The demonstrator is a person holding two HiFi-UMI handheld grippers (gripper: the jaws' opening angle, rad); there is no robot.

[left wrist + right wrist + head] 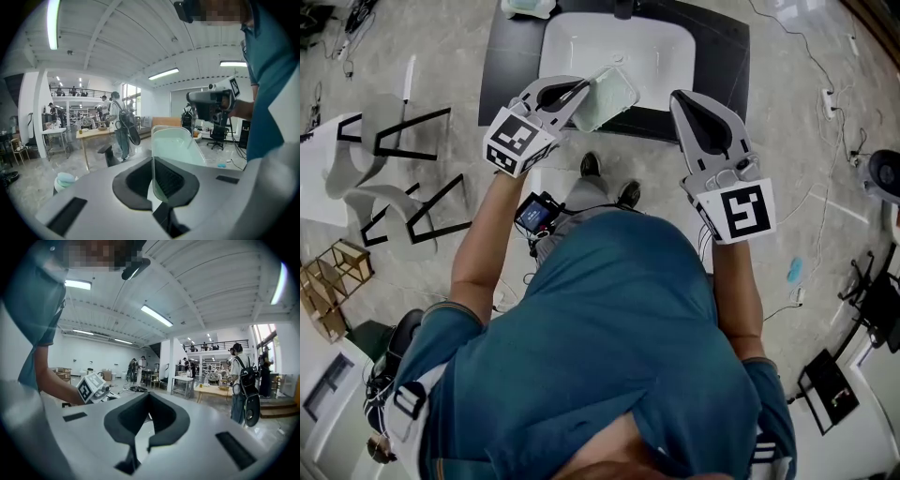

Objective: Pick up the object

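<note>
My left tongs (578,96) were clenched on one thin wall of the pale green, see-through container (610,95). The jaws pinched that wall edge-on, and the rest of the tub stuck out beyond the tips. In the left gripper view the container (177,146) stood up ahead of the jaws with only open room behind it, so I judged it off any surface. From my head it showed tilted, over the near rim of the white basin (619,42) set in the black table (508,58).

My right tongs (691,101) were shut on nothing, held level beside the left and well apart from the container. Their own view showed the tips (149,397) together and bare.

To do the lift well, I judged the main thing was a steady wrist. The grip sat at one side of a light tub, so any quick turn could make it swing or slip out of the pads. I wanted firm pressure, but not enough to buckle the soft plastic wall. I also meant to keep it clear of the basin rim and to leave the right tongs ready to support the far side if it sagged.
</note>
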